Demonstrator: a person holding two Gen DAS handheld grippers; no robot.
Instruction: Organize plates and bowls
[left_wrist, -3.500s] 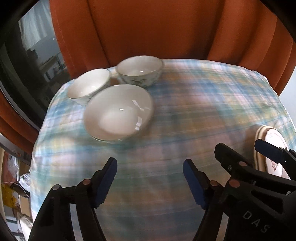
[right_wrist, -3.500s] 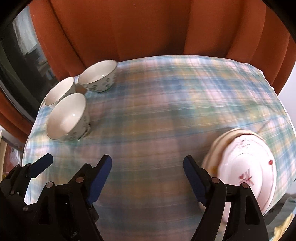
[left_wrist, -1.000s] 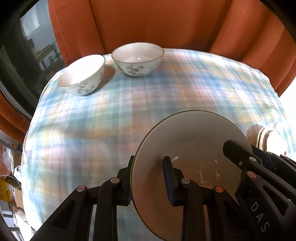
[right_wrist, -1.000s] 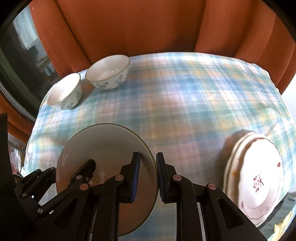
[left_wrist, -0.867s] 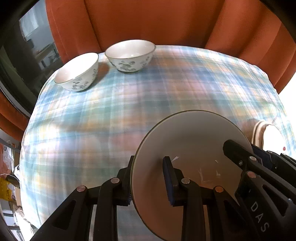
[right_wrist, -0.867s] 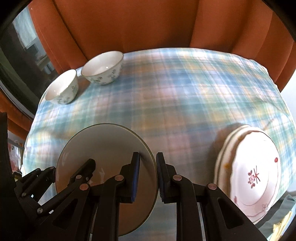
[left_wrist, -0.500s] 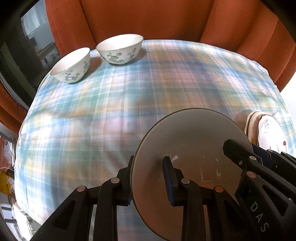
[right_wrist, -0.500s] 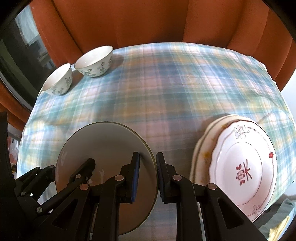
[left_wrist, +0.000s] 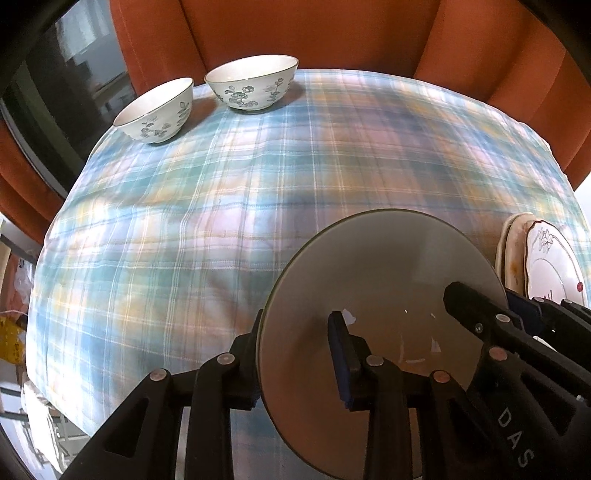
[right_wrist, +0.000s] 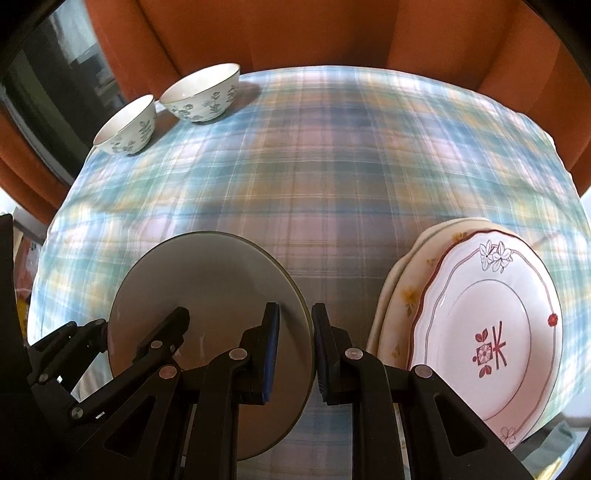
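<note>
left wrist view: a table under a plaid cloth (left_wrist: 258, 192) fills most of the frame, with an orange curtain (left_wrist: 314, 33) behind its far edge. near the right side, a grey bowl (left_wrist: 384, 295) is held over the cloth by its rim from both sides. the left gripper (left_wrist: 299, 354) has the bowl's left rim between its jaws, which are opening; the blue pad inside the bowl stands a little off the wall, so the grip looks loose. in the right wrist view the right gripper (right_wrist: 293, 345) is clamped on the bowl's right rim, pads tight on both faces. just right of it a stack of plates (right_wrist: 487, 332) lies at the table's right edge, the top one white with a red rim and flower marks. at the far left corner two small flowered bowls sit close together, the left bowl (left_wrist: 157, 110) nearer the edge, the right bowl (left_wrist: 253, 81) beside it and a little farther back.
</note>
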